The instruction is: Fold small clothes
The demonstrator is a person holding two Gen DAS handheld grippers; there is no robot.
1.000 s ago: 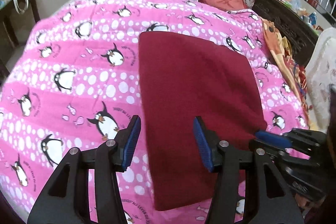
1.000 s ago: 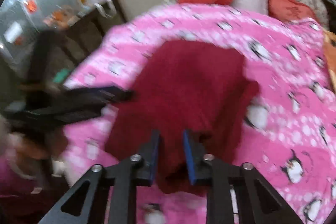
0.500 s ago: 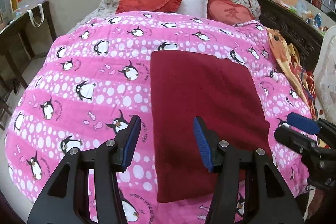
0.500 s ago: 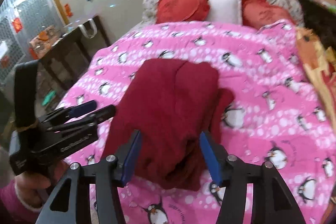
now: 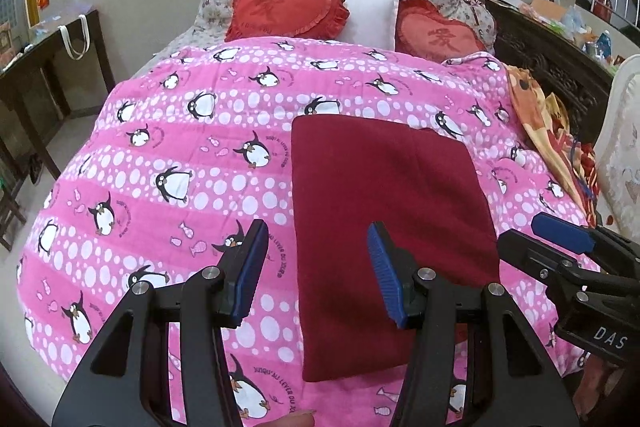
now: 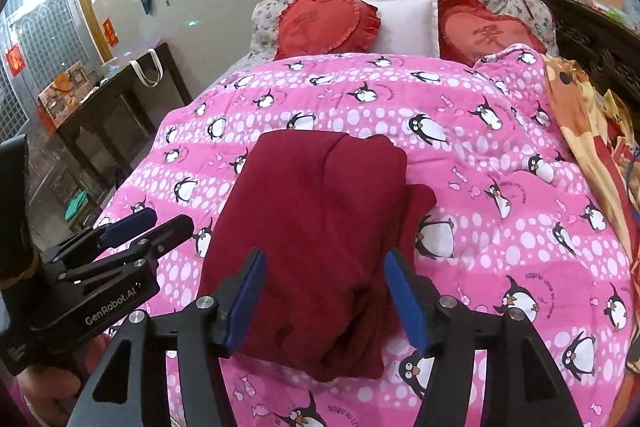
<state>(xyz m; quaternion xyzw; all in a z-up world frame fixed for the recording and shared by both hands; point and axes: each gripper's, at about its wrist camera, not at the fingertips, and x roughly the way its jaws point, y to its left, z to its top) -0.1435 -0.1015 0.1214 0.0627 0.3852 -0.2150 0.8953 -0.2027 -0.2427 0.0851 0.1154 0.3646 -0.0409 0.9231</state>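
Observation:
A dark red garment (image 5: 380, 207) lies folded into a rough rectangle on the pink penguin quilt (image 5: 180, 163). In the right wrist view the garment (image 6: 320, 207) shows a rumpled near edge and a flap sticking out on its right side. My left gripper (image 5: 318, 259) hovers open above the garment's left edge, with nothing between its fingers. My right gripper (image 6: 324, 287) hangs above the near end of the garment, its jaws opening and the pads clear of the cloth. Each gripper also shows in the other's view: the right gripper (image 5: 560, 247) and the left gripper (image 6: 148, 223).
Two red heart cushions (image 5: 284, 9) and a white pillow (image 5: 368, 15) lie at the head of the bed. A dark wooden table (image 6: 120, 95) with a tote bag stands left of the bed. An orange patterned blanket (image 6: 580, 131) and dark carved furniture (image 5: 552, 75) lie right.
The right gripper went from nearly shut at the garment's near edge to wide open and rose off the cloth. Both grippers lifted away from the bed; the left stayed open.

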